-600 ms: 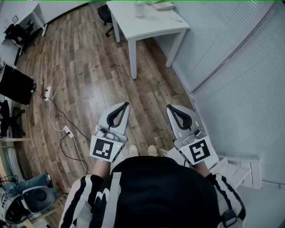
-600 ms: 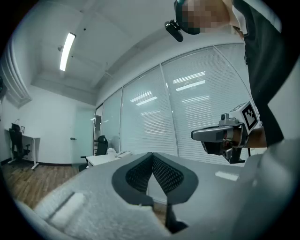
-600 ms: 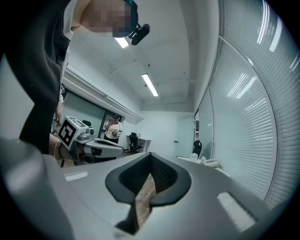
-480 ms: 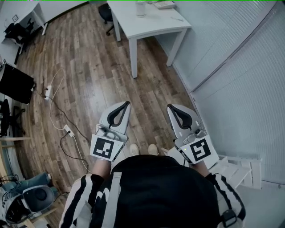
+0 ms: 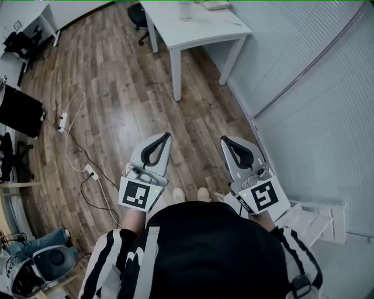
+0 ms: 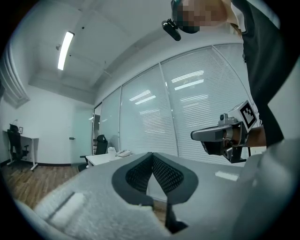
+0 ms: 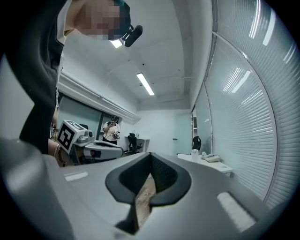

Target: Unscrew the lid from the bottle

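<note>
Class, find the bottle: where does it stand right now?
In the head view, the bottle stands at the top centre on the white table, just left of a telephone.

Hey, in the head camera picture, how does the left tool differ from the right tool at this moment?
The left tool leans toward the picture's right, while the right tool leans toward its left, so their tips angle toward each other. The left tool hangs over the open wood floor; the right tool hangs close beside the blind-covered glass wall. Shared: both are shut, hold nothing, and are held level in front of the person.
</note>
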